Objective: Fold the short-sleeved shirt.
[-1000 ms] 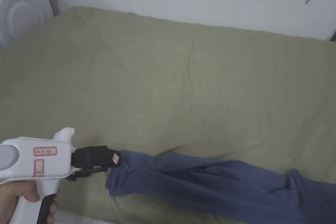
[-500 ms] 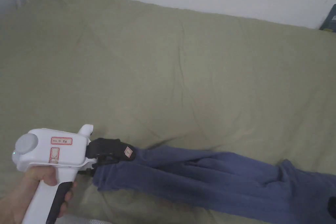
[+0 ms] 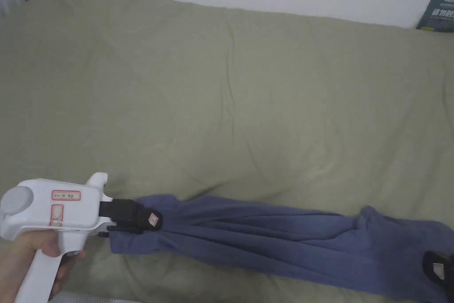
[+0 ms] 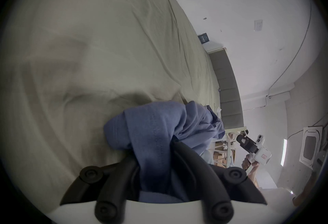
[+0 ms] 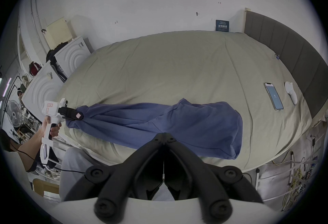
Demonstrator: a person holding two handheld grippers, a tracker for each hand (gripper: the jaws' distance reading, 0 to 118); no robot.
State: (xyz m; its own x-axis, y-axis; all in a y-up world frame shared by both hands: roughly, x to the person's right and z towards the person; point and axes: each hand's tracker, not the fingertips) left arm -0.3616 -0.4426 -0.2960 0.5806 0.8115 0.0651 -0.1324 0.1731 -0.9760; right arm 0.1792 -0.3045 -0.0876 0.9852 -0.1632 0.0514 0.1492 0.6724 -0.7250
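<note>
A blue short-sleeved shirt (image 3: 275, 242) lies bunched into a long band across the near part of the bed (image 3: 230, 95). My left gripper (image 3: 153, 220) is shut on the shirt's left end. In the left gripper view the blue cloth (image 4: 159, 121) is pinched between the black jaws of the left gripper (image 4: 154, 149). My right gripper (image 5: 164, 136) is shut with nothing in it, hovering before the shirt (image 5: 177, 121) near its wider right half. The right gripper's tip (image 3: 436, 270) shows at the lower right corner of the head view, and the right gripper (image 4: 242, 139) hangs in the air off the bed's edge.
A phone (image 5: 273, 98) and a white object (image 5: 291, 94) lie on the sheet near the grey headboard (image 5: 284, 47). White appliances (image 5: 71, 57) stand past the bed's left end. A dark sign (image 3: 439, 12) leans on the wall. The bed's far half is bare sheet.
The head camera has panned right. My left gripper keeps its hold and the shirt band looks straighter. The right gripper's tip has come into the lower right corner.
</note>
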